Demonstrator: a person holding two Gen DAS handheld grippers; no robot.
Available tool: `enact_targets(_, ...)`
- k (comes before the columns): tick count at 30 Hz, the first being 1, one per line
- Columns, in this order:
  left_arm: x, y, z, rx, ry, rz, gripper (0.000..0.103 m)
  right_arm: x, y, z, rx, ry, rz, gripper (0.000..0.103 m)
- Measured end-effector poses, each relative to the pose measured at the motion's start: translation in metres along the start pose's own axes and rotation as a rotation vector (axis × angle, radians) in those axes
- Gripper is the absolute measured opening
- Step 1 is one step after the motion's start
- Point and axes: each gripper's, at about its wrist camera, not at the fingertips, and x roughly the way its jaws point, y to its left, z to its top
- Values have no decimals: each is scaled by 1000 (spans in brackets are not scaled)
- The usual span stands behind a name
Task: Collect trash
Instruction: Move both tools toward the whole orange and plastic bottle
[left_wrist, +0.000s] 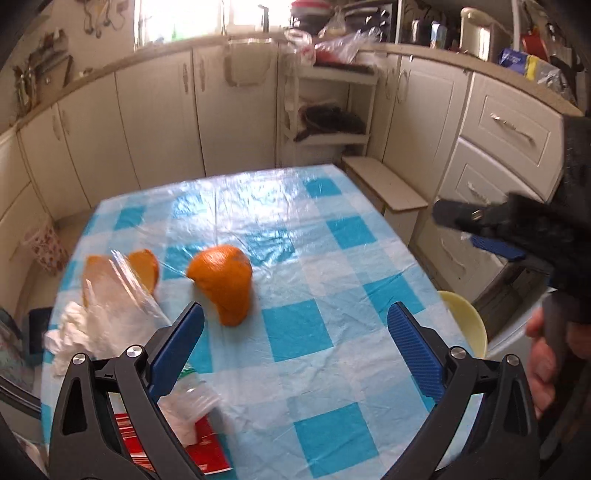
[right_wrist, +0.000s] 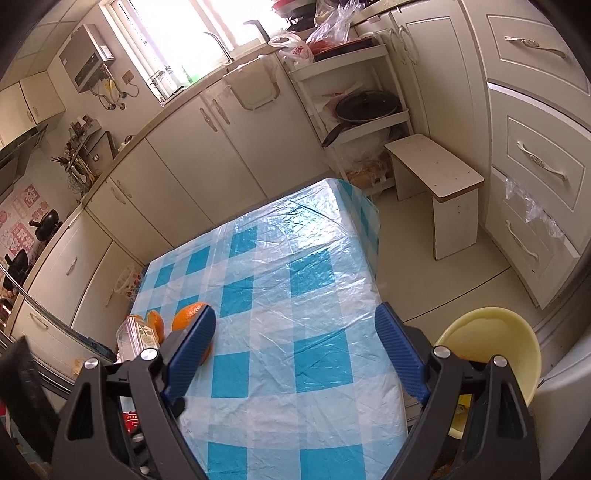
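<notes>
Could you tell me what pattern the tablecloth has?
Blue and white checks on the tablecloth, clearest in the right wrist view.

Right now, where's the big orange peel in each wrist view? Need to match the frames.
Left wrist: big orange peel lies centre-left on the checked tablecloth, just above the left gripper's left fingertip.
Right wrist: same peel at lower left, partly hidden behind the right gripper's left finger.
Shared landmark: yellow bowl, off the table's right edge in both.
</notes>
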Motion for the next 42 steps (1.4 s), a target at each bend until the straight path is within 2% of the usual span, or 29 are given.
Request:
enact_targets(2, -30, 16, 3, 11, -73, 48, 96, 4, 9, -1, -19, 8, 2, 84)
enact_targets(4, -48, 42, 2, -15, -99, 119, 96, 12, 23, -6, -51, 29, 8, 84)
enact_targets(10, -67, 143, -2, -202, -51, 263, 96, 33, 77, -26, -216, 81, 17, 84)
enact_targets(12, -74, 166, -7, -238, -46, 281, 96, 42, 95, -34, -269, 99, 23, 84)
enact_targets(15, -77, 190, -15, -296, -25, 255, 96, 55, 114, -44, -312, 133, 41, 84)
enact_targets(19, -72, 198, -22, -300, 10, 264, 96, 72, 136, -56, -355, 164, 43, 84)
enact_targets(24, -66, 194, -26, -248, 22, 340, 96, 89, 147, -59, -379, 155, -27, 84)
enact_targets(28, -59, 193, -26, -235, 52, 330, 96, 100, 144, -55, -363, 155, -68, 84)
enact_targets(33, -61, 196, -24, -248, 45, 296, 96, 115, 148, -53, -376, 167, -92, 84)
enact_targets(42, -45, 194, -19, -218, 103, 313, 96, 146, 150, -55, -422, 194, -154, 84)
